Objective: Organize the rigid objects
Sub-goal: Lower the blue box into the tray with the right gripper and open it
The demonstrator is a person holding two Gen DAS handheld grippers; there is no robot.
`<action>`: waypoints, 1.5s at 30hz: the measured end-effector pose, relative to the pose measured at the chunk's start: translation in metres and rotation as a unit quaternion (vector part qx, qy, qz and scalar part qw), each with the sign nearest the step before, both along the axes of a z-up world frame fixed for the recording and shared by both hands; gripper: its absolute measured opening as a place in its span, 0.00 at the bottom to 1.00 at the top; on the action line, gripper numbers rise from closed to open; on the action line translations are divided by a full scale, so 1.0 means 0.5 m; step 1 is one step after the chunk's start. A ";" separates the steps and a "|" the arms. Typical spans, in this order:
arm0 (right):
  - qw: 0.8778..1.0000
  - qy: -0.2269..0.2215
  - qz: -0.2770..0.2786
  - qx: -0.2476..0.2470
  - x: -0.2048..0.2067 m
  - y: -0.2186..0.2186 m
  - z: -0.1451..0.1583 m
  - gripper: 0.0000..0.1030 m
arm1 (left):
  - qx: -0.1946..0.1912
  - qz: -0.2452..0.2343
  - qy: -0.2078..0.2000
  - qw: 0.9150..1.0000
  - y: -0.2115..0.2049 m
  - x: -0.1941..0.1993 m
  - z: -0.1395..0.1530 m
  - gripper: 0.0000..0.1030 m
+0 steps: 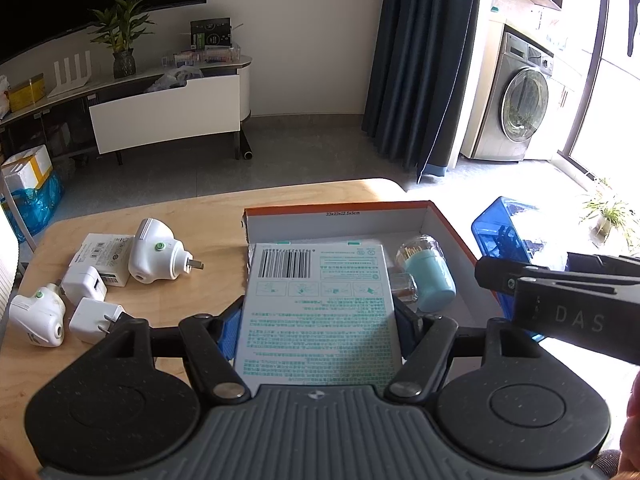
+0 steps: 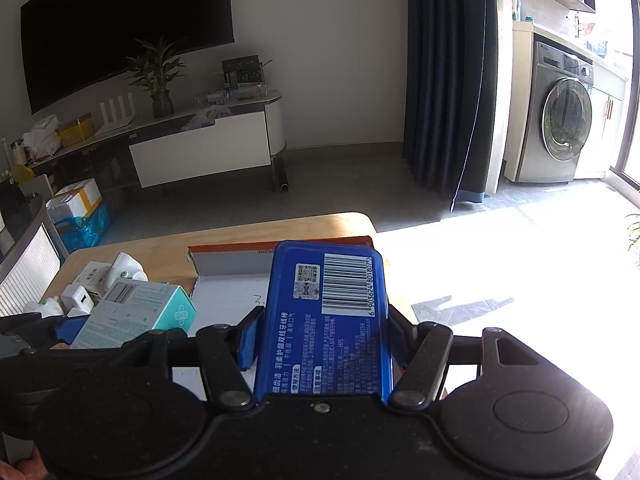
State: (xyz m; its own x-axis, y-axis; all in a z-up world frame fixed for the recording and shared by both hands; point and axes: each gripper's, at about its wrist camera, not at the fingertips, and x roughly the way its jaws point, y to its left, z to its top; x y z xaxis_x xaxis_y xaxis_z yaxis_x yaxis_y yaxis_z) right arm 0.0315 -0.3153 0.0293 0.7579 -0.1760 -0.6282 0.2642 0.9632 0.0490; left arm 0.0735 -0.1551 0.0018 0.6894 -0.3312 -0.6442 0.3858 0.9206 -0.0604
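Note:
My left gripper (image 1: 318, 330) is shut on a white carton with teal print (image 1: 320, 304), held over the near edge of an open orange-rimmed cardboard box (image 1: 340, 210). A toothpick jar with a pale blue cap (image 1: 426, 272) lies inside that box. My right gripper (image 2: 322, 338) is shut on a blue plastic case with a barcode (image 2: 326, 316), held above the same box (image 2: 276, 246). The white carton also shows in the right wrist view (image 2: 132, 312). The right gripper's body shows at the right of the left wrist view (image 1: 560, 304).
On the wooden table (image 1: 216, 216) left of the box lie two white plug-in devices with green buttons (image 1: 154, 256), two white chargers (image 1: 84, 284) and a flat white pack (image 1: 102, 250). A TV stand (image 1: 168, 116), curtain and washing machine (image 1: 516, 108) stand beyond.

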 end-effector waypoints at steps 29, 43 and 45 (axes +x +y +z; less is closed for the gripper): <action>1.000 0.018 -0.003 0.011 0.073 -0.030 -0.014 0.72 | 0.009 -0.001 0.015 1.000 -0.028 0.053 -0.018 0.69; 0.999 0.037 0.011 0.006 0.162 -0.044 -0.032 0.72 | 0.014 -0.010 0.024 1.000 -0.050 0.088 -0.032 0.69; 0.999 0.038 0.011 0.005 0.177 -0.047 -0.034 0.72 | 0.013 -0.010 0.026 1.000 -0.051 0.094 -0.034 0.69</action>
State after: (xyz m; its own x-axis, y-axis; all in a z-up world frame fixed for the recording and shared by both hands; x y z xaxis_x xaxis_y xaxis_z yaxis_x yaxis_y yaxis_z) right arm 0.1200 -0.3389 0.0121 0.7114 -0.1539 -0.6857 0.2467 0.9683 0.0386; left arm 0.1206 -0.1804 -0.0153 0.6478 -0.3270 -0.6881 0.4011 0.9143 -0.0568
